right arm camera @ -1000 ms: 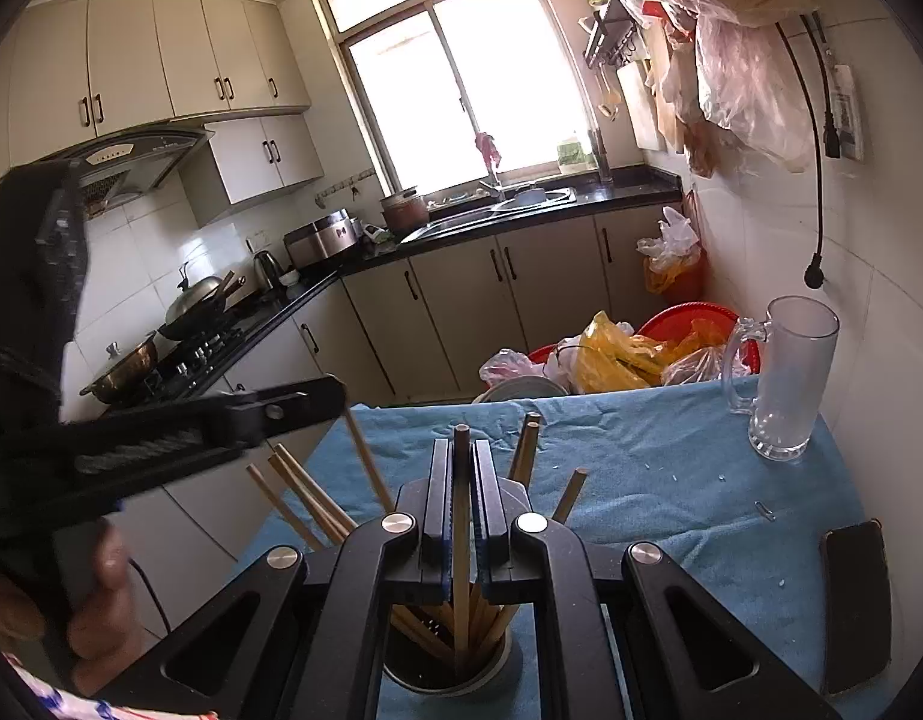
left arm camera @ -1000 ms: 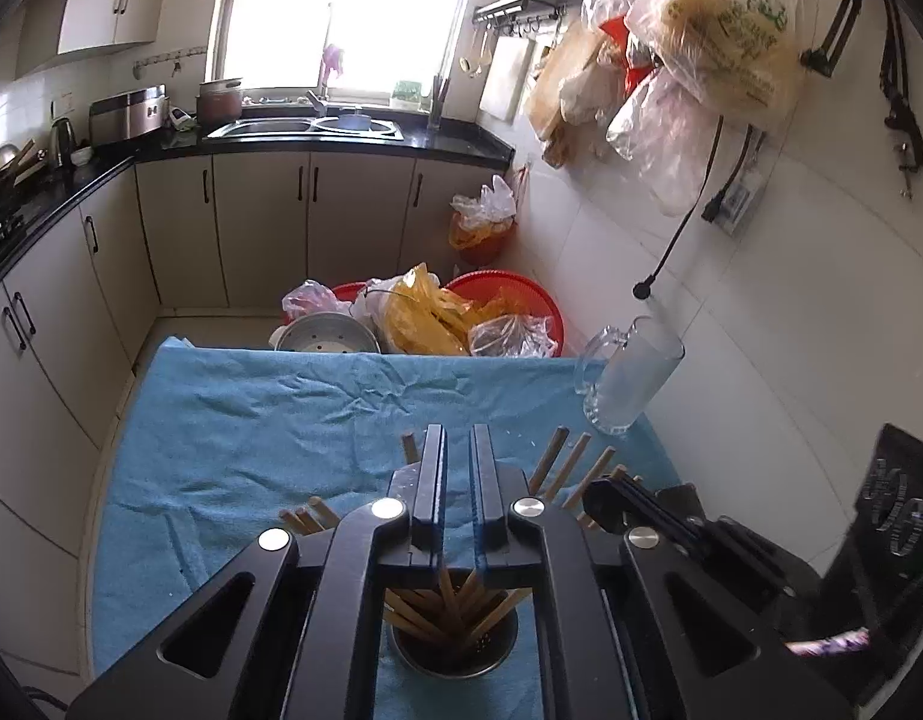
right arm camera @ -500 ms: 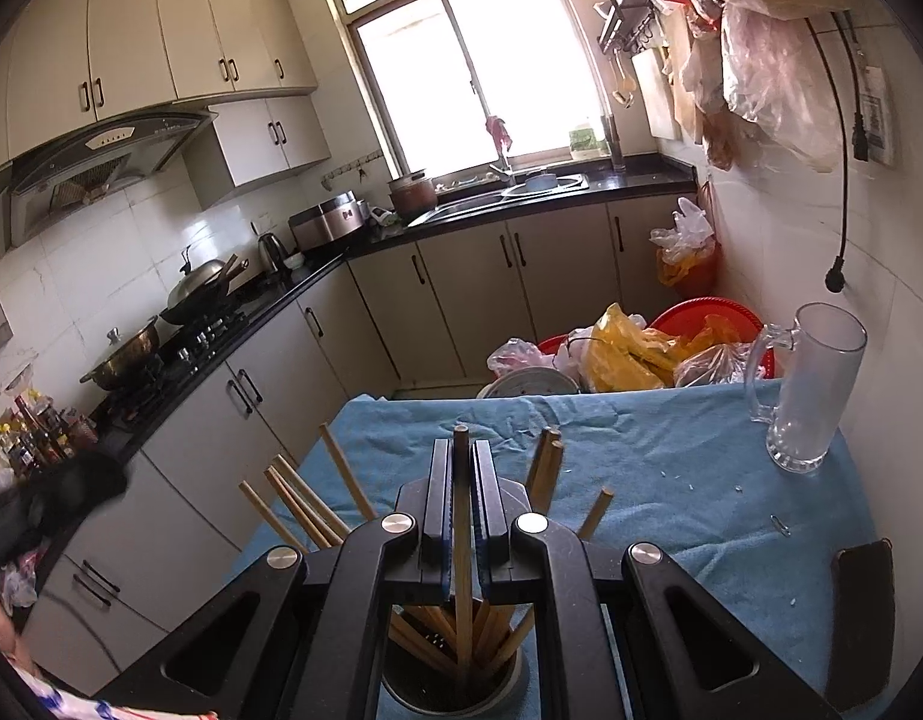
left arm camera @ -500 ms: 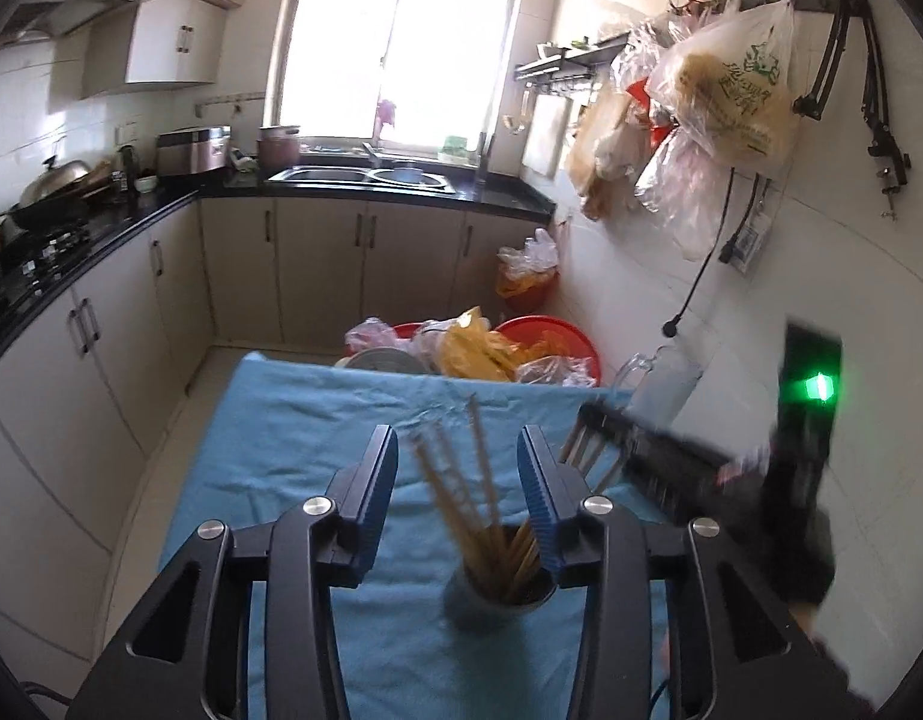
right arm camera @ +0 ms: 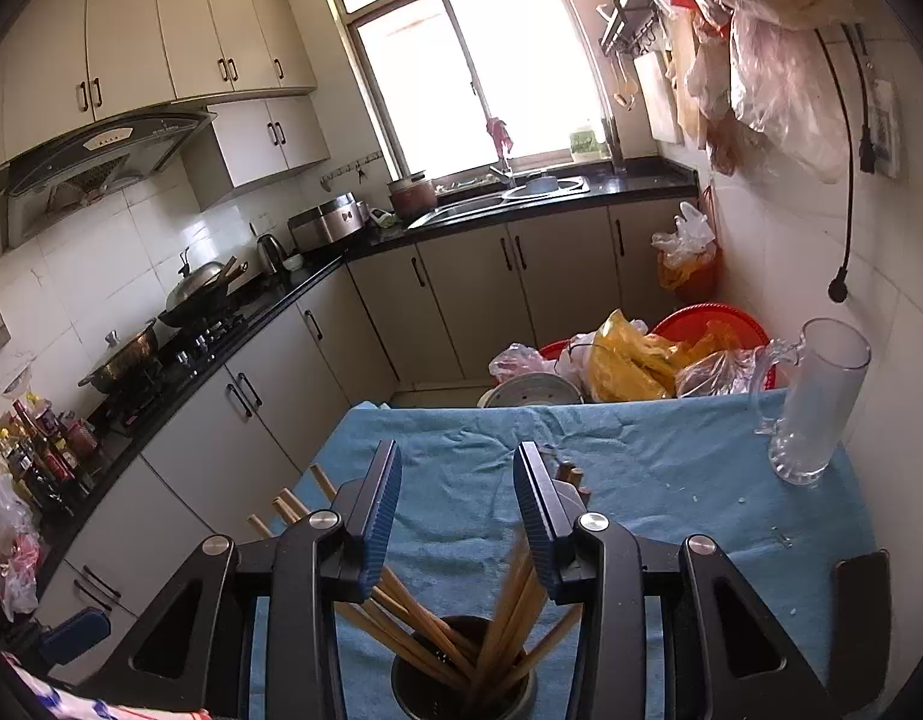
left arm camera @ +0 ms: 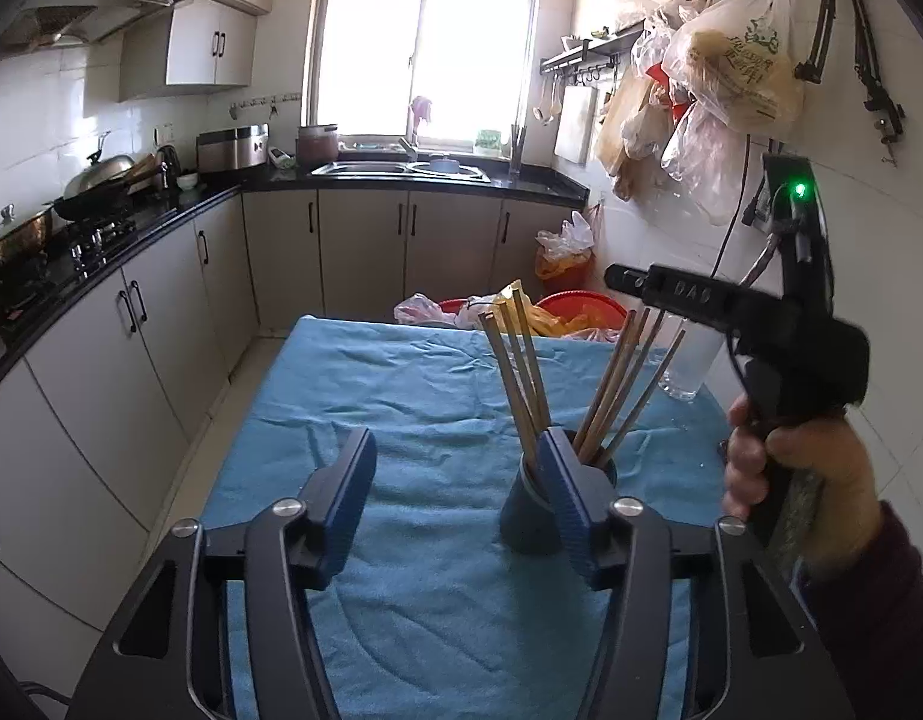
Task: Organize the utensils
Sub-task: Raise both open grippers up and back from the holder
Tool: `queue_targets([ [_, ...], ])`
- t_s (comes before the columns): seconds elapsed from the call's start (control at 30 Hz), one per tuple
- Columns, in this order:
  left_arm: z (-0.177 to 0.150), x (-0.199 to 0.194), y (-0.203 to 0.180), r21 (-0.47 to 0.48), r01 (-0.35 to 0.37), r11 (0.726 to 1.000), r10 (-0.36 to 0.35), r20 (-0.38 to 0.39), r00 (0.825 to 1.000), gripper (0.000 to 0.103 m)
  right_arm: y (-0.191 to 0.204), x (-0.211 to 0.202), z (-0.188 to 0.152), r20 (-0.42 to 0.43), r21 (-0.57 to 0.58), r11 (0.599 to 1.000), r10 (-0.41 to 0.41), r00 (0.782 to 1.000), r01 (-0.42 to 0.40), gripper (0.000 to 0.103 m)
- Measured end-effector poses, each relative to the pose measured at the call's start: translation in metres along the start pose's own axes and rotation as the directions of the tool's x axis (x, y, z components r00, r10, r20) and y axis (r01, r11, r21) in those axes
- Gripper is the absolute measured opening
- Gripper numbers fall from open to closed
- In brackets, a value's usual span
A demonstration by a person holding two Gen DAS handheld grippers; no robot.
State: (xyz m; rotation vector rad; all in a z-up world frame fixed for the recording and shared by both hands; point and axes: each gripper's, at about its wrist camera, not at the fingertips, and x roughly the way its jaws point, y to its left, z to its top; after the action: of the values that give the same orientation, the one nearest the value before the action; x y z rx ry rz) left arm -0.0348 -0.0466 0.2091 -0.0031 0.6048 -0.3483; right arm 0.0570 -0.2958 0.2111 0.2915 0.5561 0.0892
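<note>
A single tabletop (right arm camera: pixel 671 480), draped in blue cloth, is seen carrying one glass mug (right arm camera: pixel 818 402) at its far right and one metal holder (left arm camera: pixel 530 510) in which roughly seven chopsticks (left arm camera: pixel 518 378) are counted, fanned in two bundles. Both jaws have just been opening: the left gripper (left arm camera: pixel 461 507) is held wide and empty beside the holder, and the right gripper (right arm camera: pixel 458 516) is parted above it, nothing being pinched. The holder could be tipped if a leaning chopstick is caught by either gripper.
</note>
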Motion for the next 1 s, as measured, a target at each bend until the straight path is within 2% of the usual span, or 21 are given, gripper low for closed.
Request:
queue_targets([
  [0.23, -0.012, -0.003, 0.003, -0.01, -0.02, 1.0, 0.02, 0.0, 1.0, 0.059, 0.0, -0.033, -0.004, 0.034, -0.007, 1.0, -0.01, 0.999, 0.01, 0.043],
  [0.3, -0.015, -0.007, 0.003, -0.013, -0.031, 0.999, 0.031, 0.004, 1.0, 0.059, -0.002, -0.044, -0.007, 0.045, 0.003, 1.0, -0.01, 0.999, 0.009, 0.047],
  [0.37, -0.02, -0.011, 0.003, -0.013, -0.046, 0.999, 0.046, 0.013, 0.999, 0.065, -0.004, -0.056, -0.013, 0.057, 0.017, 1.0, -0.007, 0.998, 0.006, 0.05],
  [0.6, -0.033, -0.029, -0.003, 0.021, -0.137, 0.99, 0.136, 0.071, 0.988, 0.078, -0.005, -0.088, -0.052, 0.069, 0.069, 0.998, -0.006, 0.998, 0.002, 0.056],
  [1.0, -0.056, -0.05, 0.002, -0.004, -0.136, 0.991, 0.136, 0.058, 0.989, 0.079, -0.002, -0.111, -0.114, 0.018, 0.113, 0.991, -0.077, 0.997, 0.074, 0.058],
])
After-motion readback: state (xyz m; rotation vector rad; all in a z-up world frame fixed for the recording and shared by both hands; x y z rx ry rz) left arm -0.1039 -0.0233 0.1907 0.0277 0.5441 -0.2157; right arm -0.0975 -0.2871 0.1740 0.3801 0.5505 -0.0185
